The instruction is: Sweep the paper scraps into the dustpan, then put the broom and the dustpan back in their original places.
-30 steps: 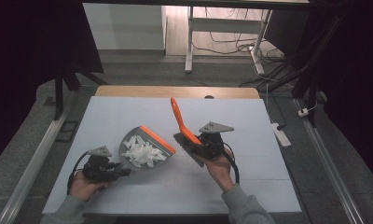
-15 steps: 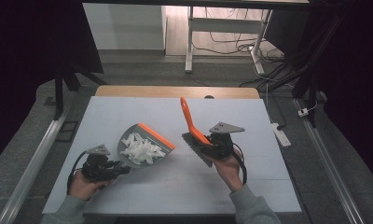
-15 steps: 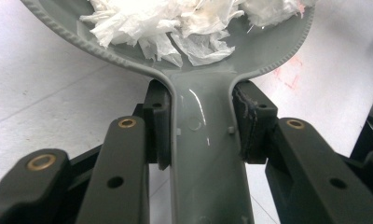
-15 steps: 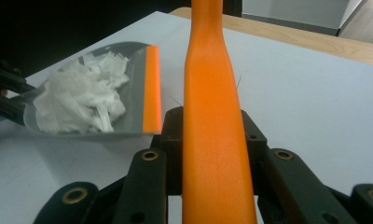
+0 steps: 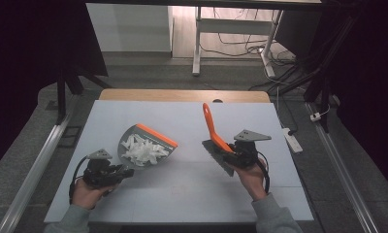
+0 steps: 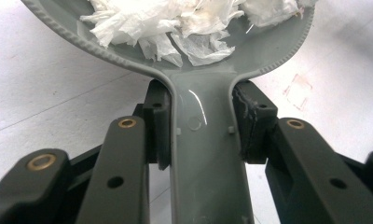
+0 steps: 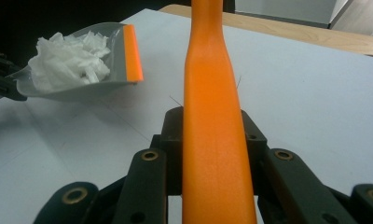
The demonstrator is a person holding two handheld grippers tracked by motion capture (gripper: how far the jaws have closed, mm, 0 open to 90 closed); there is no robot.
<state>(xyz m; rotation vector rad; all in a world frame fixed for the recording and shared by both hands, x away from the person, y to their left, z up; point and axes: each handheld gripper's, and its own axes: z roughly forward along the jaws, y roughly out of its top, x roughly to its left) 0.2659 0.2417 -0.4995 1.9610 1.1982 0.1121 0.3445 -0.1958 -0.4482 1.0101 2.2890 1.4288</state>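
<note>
Dustpan (image 5: 146,148), grey, orange lip; lies on white table (image 5: 192,184), left of centre, lip facing the brush. Loaded with torn white paper scraps (image 5: 142,150), heaped mid-pan. Handle clamped in left gripper (image 5: 115,173); seen from left gripper view as grey stem (image 6: 207,154) pinched between both black pads (image 6: 157,133), jaws closed on it, no slack visible.

Brush (image 5: 216,143), orange handle, grey head; held well apart from the pan, to its right, handle tilted up and away over the table. Handle (image 7: 212,140) gripped in right gripper (image 5: 228,155), jaws shut on it from both sides; head hangs near table surface, contact not clear.

Risks, as judged:
- Spill of scraps: light, loose, piled near the rim; likely if pan tips toward the lip or gets lifted sharply.
- Twist in grip: stem smooth and tapered, held only at its neck; load sits far ahead of the pads, so pan could sag or roll.
- Brush slip: glossy handle, narrow hold; could pivot between pads if head drags on table.
- Knock: brush swung back leftward could strike the lip and scatter the paper.

Table otherwise bare near both tools; no stray scraps visible outside the pan.
</note>
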